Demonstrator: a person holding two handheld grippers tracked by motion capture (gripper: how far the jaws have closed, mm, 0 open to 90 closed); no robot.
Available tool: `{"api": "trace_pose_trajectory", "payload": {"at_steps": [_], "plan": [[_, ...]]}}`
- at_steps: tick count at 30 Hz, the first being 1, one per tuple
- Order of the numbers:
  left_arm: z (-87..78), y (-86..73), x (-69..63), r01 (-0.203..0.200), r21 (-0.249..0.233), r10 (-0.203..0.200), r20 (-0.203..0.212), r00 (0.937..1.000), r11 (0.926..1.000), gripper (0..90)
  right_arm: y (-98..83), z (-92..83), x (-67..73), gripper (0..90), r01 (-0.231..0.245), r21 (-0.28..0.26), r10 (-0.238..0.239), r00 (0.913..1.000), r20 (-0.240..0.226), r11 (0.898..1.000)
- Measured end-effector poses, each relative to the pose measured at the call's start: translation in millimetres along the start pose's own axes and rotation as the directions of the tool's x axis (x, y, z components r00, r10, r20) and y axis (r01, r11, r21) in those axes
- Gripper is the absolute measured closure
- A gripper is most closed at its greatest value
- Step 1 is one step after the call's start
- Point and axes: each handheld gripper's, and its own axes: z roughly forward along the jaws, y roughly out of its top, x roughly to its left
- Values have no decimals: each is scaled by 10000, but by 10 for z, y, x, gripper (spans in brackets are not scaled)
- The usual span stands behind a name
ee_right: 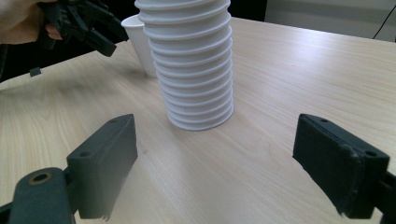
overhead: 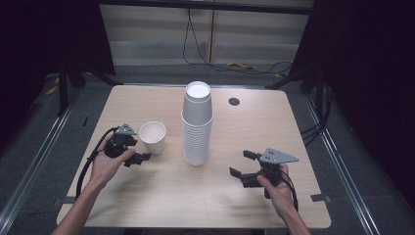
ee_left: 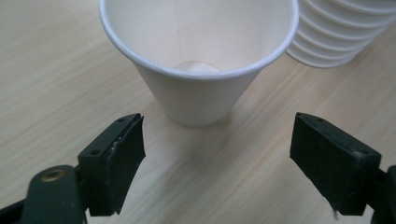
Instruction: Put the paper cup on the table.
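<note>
Pale wood-grain worktop (overhead: 147,205) carries everything, with dark grey floor around it and black cables (overhead: 188,39) trailing on the floor at the far side. Nearest the person, the left hand (overhead: 105,164) holds the left tongs (overhead: 139,149) and the right hand (overhead: 276,188) holds the right tongs (overhead: 242,163), both low over the wood and well apart from each other. In the left gripper view the left tongs (ee_left: 217,158) stand wide, with bare wood between the pads and nothing gripped. Just ahead of them, and not touching either pad, a single white paper cup (ee_left: 198,70) stands upright on its base with its mouth open upward; in the high view this cup (overhead: 152,137) sits just beyond the tips of the left tongs. In the right gripper view the right tongs (ee_right: 215,163) also stand wide and hold nothing. Ahead of them, clear of both pads, rises a tall stack of white paper cups (ee_right: 194,65), nested with their mouths up. From above, the stack (overhead: 197,127) stands between the two tongs, just beside the single cup and on the side of it toward the right tongs. Farther off, past the stack, a small dark round hole (overhead: 234,101) sits in the wood.
</note>
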Motion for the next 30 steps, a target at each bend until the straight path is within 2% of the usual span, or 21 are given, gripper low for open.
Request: {"api": "trace_pose_trajectory", "payload": {"at_steps": [3,5,8,11,12,13,15,18,20,26,28,30], "plan": [[-36,-42,-45,-48,-506,55,140,9999,9987,176,-5,-7,1,135,9,15,-9,10000,87,10000],[-58,-81,-79,-70,-752,72,26,10000,9971,176,-7,-8,-8,136,21,-68,-21,10000,80,10000],[-82,-127,-127,70,-976,-67,32,10000,9952,176,-14,-7,-18,136,1,-25,-1,9999,133,10000],[-107,-166,-175,-24,-1202,14,-83,10000,9927,176,-27,1,-15,136,-19,68,18,9999,150,10000],[-111,-186,-197,54,-1295,-51,23,10000,9916,175,-30,7,-12,136,-12,54,11,9999,136,10000],[-110,-198,-216,158,-1361,-148,79,9999,9906,175,-30,12,-10,136,34,67,-35,9999,125,10000],[-111,-219,-266,-18,-1364,22,29,10000,9907,175,-32,16,-9,136,26,60,-27,9999,122,10000],[-108,-240,-357,175,-1477,-130,312,9994,9889,175,-36,19,-6,136,1,118,-3,9999,149,9999],[-107,-255,-423,-31,-1567,68,234,9997,9876,175,-37,18,-2,136,5,139,-7,9999,167,9999],[-122,-329,-607,46,-1787,40,477,9989,9839,175,-41,12,-1,136,63,142,-65,9999,155,9999],[-128,-353,-653,-78,-1867,177,516,9985,9824,175,-45,14,2,135,59,177,-62,9999,149,9998],[-133,-393,-705,155,-2025,-18,674,9977,9792,175,-47,15,5,136,63,178,-65,9999,137,9998]]}}
